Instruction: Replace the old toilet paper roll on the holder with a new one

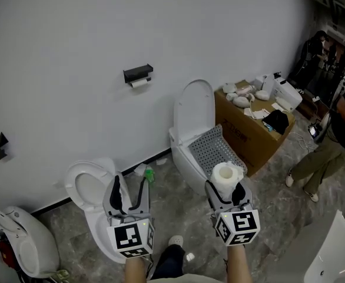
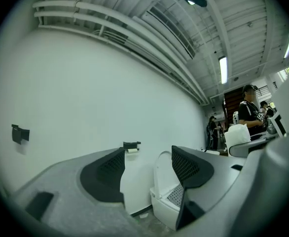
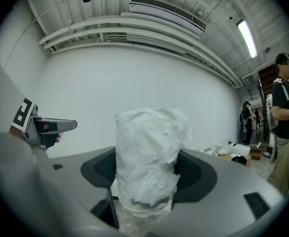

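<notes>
I'm holding the new roll (image 1: 226, 174) upright in the right gripper (image 1: 226, 190), lower centre: light, soft, crushable, so I'm squeezing its sides gently. Left gripper (image 1: 129, 188) is gaping empty; holder (image 1: 138, 73) upper centre-left.

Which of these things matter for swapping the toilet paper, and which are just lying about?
For the job:
- new roll, clamped in the right gripper
- left gripper, open and empty
- black wall holder
- old roll hanging under it

Just lying about:
- toilet with raised lid
- cardboard box
- bystander
</notes>
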